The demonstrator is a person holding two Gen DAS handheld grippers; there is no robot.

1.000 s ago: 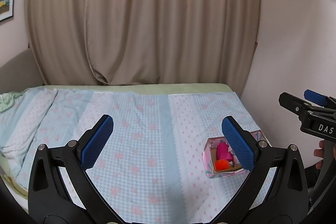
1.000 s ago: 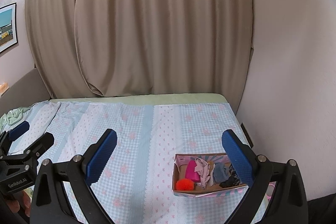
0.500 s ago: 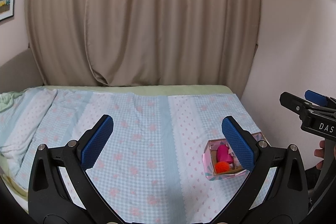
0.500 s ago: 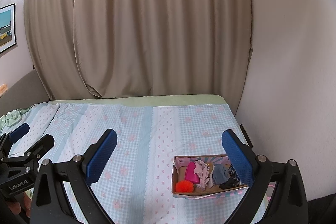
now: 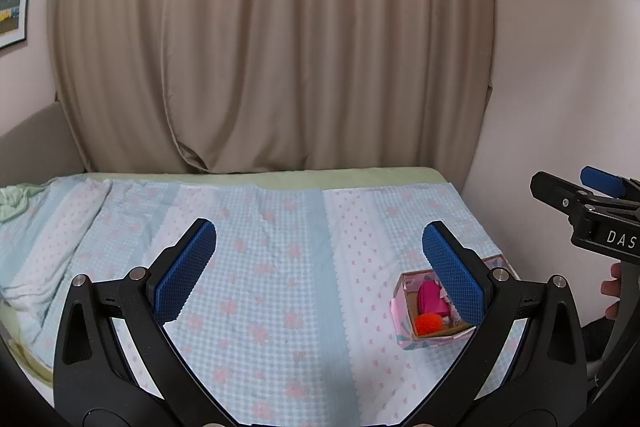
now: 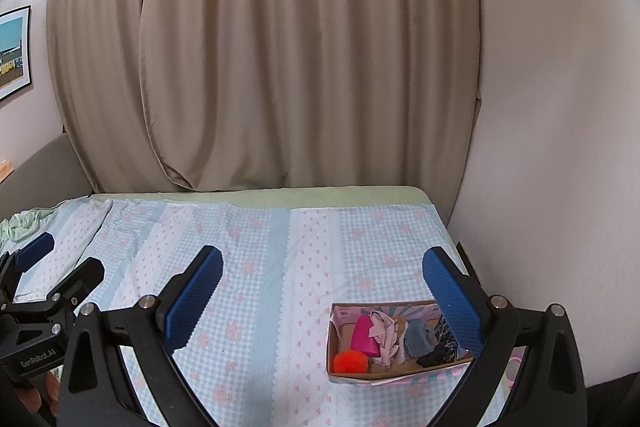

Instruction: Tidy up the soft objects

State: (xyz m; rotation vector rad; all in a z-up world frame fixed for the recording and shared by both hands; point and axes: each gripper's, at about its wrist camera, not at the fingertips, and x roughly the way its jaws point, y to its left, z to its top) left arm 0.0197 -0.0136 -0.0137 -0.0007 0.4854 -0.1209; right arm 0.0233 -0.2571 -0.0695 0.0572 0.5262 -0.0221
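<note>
- Left wrist view: left gripper (image 5: 319, 269) held above the bed (image 5: 280, 287), pointing toward the curtain (image 5: 272, 47); fingers spread wide, blue pads (image 5: 186, 269) bare, nothing held or touched.
- Same view: box (image 5: 404, 319) sits on the bedspread near the bed's right edge, partly hidden behind the right-hand pad; inside show a pink item (image 5: 430, 299) and an orange pompom (image 5: 429, 323).
- Same view: right gripper (image 5: 576, 195) enters at the right border, seen side-on, well apart from the box; a hand (image 5: 612, 293) shows below it on the handle. Its finger gap cannot be judged here.
- Right wrist view: right gripper (image 6: 322, 289) held above the bed (image 6: 260, 267), aimed at the curtain (image 6: 280, 47); fingers wide apart, pads (image 6: 196, 293) empty, touching nothing.
- Same view: box (image 6: 384, 379) lies below and between the pads, nearer the right one, beside the wall (image 6: 560, 107). Contents, left to right: pompom (image 6: 350, 361), pink item (image 6: 366, 335), pale cloth (image 6: 386, 333), grey cloth (image 6: 418, 337), dark cloth (image 6: 436, 355).
- Same view: left gripper (image 6: 44, 267) at the left border, over the bedspread, far from the box.
- Picture (image 6: 14, 51) hangs on the left wall.
</note>
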